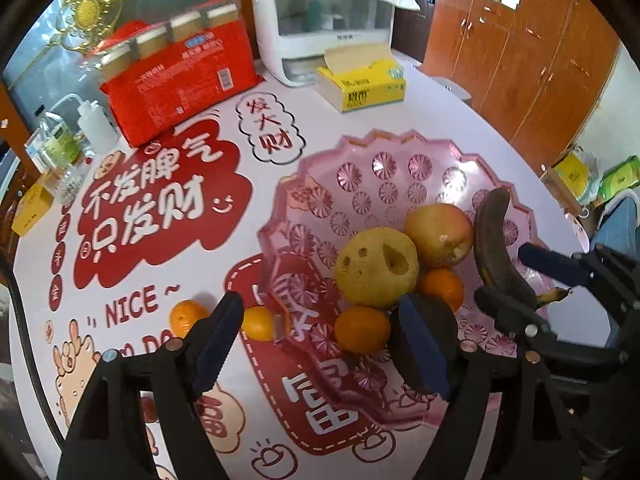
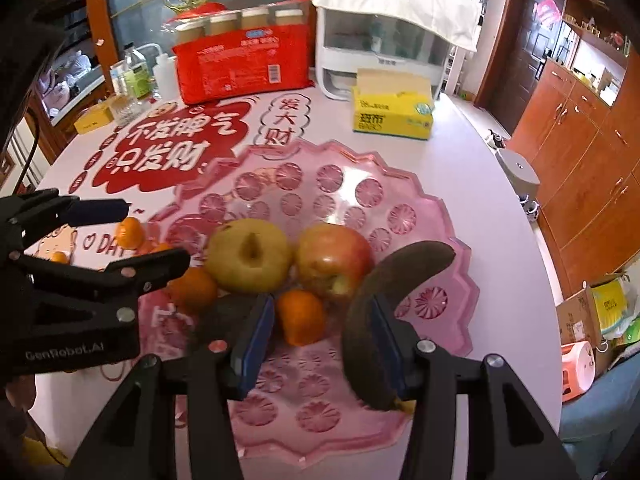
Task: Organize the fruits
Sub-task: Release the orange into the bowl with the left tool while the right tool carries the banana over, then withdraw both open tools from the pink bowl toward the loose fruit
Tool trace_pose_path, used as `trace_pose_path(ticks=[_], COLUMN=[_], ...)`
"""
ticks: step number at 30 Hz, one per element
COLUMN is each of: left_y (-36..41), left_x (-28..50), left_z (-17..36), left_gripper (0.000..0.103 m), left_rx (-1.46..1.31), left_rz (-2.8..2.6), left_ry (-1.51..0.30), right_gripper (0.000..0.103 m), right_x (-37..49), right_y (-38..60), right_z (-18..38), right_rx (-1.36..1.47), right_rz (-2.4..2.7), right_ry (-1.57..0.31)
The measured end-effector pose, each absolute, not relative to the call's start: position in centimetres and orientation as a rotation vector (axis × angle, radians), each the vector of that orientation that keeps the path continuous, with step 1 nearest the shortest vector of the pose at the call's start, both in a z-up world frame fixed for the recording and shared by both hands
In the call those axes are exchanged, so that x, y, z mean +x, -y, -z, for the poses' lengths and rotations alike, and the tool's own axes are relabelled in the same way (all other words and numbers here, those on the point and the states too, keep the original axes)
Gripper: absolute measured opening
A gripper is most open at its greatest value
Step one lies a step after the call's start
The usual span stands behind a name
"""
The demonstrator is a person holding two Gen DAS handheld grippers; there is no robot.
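A pink plastic tray (image 1: pixel 360 184) (image 2: pixel 320 184) holds a yellow apple (image 1: pixel 376 268) (image 2: pixel 250 256), a red apple (image 1: pixel 440 236) (image 2: pixel 334 258), two oranges (image 1: pixel 362 328) (image 2: pixel 300 316) and a dark overripe banana (image 1: pixel 496 240) (image 2: pixel 376 320). Two more oranges (image 1: pixel 184 316) lie on the table left of the tray. My left gripper (image 1: pixel 320 344) (image 2: pixel 136 236) hangs open over the tray's near left rim, gripping nothing. My right gripper (image 2: pixel 320 340) (image 1: pixel 532 284) is open; the banana leans on its right pad and the left pad is clear of it.
At the back stand a red package (image 1: pixel 180 80), a white appliance (image 1: pixel 320 32) under a cloth and a yellow tissue box (image 1: pixel 360 88). Bottles (image 1: pixel 60 144) crowd the far left. The table's edge curves along the right, with wooden cabinets (image 2: pixel 580 152) beyond.
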State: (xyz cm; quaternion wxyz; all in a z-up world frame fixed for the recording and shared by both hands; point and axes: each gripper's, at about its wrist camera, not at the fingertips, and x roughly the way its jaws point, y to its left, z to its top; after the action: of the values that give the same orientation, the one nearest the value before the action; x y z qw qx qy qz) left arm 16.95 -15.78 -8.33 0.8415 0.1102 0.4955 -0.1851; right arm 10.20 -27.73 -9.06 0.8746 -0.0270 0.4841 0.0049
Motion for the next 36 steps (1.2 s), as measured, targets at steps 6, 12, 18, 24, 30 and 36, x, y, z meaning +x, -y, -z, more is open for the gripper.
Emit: trace_pose_path(ticks=[6,12,18,24,30,36], left_y=[14.5,13.5,12.3,10.3,7.3,3.3], left_x=[15.6,13.9,11.5,8.8,6.5,5.6], left_z=[6.2,4.6,3.4,2.8,1.6,0.1], left_gripper=[0.084,0.088,0.088,0.089,0.089,0.089], left_rx=[0.208,0.167,0.155,0.129,0.102,0.084], left_rz=[0.386,0.397,0.400,0.390,0.347,0.275], left_ry=[-1.016,-1.004,-0.980,-0.974,-0.941,-0.907], right_gripper=[0.050,0.050,0.050,0.050,0.050,0.050], right_x=[8.7,7.2,4.8,2.5,1.1,0.9], right_y=[27.0,27.7,28.3,28.2,26.8,24.1], right_z=[7.7,6.3,4.8,3.6,2.3,1.1], right_rx=[-0.053,-0.001,0.051,0.099,0.103,0.080], right_rz=[-0.009,0.005,0.028,0.034,0.008,-0.046], right_ry=[-0.983,-0.966,-0.940,-0.921,-0.892,-0.859])
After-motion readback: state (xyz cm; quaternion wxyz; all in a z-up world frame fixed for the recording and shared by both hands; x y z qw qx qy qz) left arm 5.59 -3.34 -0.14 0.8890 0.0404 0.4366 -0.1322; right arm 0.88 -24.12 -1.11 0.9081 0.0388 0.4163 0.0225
